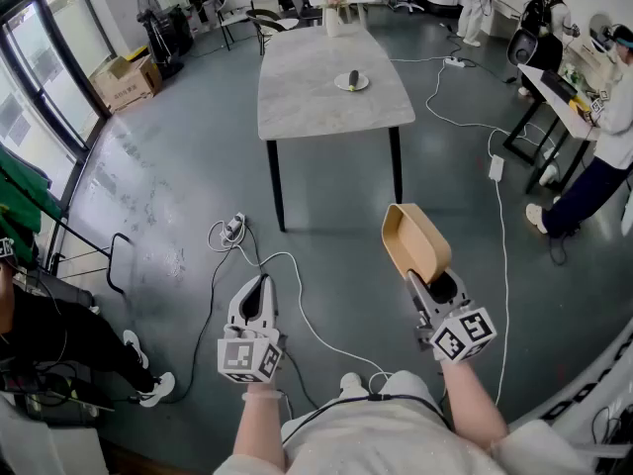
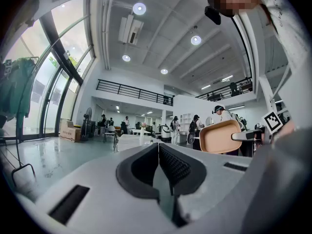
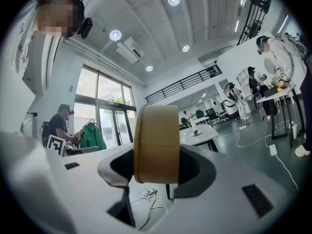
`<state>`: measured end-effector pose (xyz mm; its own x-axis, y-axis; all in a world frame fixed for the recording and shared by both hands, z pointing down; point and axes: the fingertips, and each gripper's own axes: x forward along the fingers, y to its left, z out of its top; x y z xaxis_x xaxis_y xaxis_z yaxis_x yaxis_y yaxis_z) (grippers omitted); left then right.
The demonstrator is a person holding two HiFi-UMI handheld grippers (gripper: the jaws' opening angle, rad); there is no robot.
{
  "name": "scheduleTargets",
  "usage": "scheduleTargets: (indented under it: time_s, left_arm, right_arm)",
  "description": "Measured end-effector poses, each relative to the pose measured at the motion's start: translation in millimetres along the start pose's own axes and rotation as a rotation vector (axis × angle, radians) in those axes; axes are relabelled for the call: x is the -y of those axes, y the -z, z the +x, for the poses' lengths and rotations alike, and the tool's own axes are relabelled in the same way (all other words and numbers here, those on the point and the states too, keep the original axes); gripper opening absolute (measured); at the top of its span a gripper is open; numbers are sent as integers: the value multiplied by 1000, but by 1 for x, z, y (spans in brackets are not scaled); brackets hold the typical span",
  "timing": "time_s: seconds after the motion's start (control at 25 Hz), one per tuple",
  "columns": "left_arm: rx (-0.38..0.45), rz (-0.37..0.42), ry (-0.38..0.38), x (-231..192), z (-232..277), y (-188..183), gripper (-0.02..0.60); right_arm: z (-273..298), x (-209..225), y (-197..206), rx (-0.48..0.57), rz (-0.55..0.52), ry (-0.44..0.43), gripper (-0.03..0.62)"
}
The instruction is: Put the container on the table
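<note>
Our right gripper (image 1: 435, 287) was clamped on the wall of a tan container (image 1: 413, 237), held in the air well short of the table (image 1: 297, 97). The container looked light and stiff, perhaps plastic, so that edge grip suited it. Our left gripper (image 1: 259, 287) was closed and empty.

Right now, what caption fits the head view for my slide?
Right gripper holds a tan container, well short of the grey table; left gripper shut, empty.

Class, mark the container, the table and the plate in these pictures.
container (image 1: 414, 240), head view, its tan body
table (image 1: 316, 99), head view, bare top
plate (image 1: 339, 84), head view, left rim
</note>
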<state>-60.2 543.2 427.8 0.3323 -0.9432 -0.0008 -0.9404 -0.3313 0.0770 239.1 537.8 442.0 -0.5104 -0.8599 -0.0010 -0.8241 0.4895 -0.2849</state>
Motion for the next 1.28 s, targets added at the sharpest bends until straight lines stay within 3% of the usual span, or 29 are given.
scheduleTargets:
  time_s: [0.64,1.28]
  left_arm:
    - [-5,-48,-37,-45,39,5,6]
    - [-8,-59,-103,-114,202,-16,6]
  right_arm:
    - [62,16,4,-49,0,-13,215]
    - [249,91,-19,-83,39,-116,218]
